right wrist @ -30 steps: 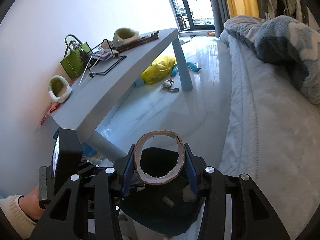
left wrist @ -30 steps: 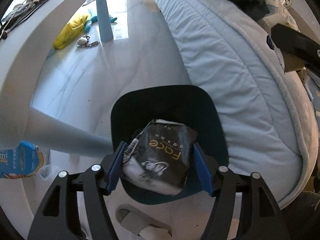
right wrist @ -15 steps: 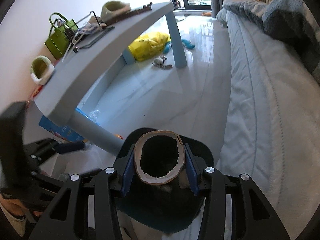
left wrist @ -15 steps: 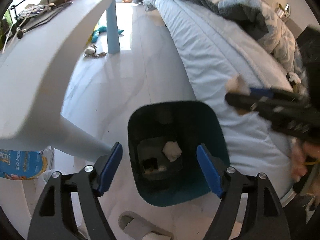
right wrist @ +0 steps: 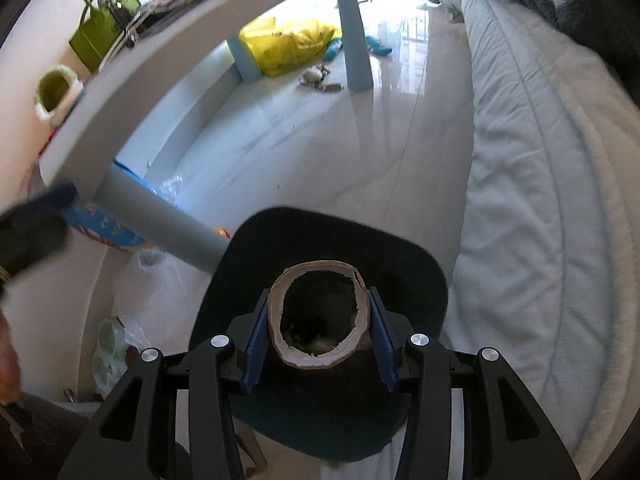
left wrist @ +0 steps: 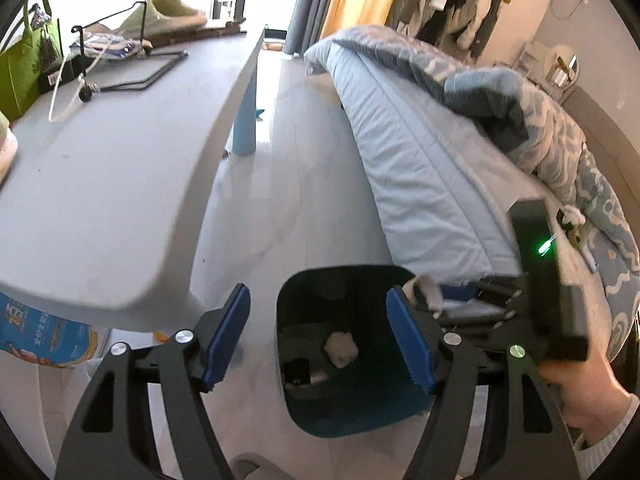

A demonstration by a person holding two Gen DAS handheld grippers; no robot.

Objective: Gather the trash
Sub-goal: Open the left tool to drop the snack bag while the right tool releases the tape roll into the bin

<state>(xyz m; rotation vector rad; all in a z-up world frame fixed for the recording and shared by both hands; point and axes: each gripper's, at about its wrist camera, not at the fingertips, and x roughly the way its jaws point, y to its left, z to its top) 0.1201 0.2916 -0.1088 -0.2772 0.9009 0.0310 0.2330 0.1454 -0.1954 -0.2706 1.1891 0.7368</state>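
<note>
I see a dark teal bin (right wrist: 420,276) with a white crumpled wad (left wrist: 340,349) lying inside. My right gripper (right wrist: 318,334) shows black arms and 2 blue pads around a brown cardboard tube (right wrist: 320,354) with a white inner rim. My left gripper (left wrist: 318,338) wears the same black and blue. The table (left wrist: 120,184) reads pale grey, its leg (right wrist: 354,32) light blue. I spot a yellow bag (right wrist: 288,42), a lime green tote (right wrist: 100,32), a pale blue bed cover (right wrist: 540,208) and a glossy white floor (right wrist: 320,148).
</note>
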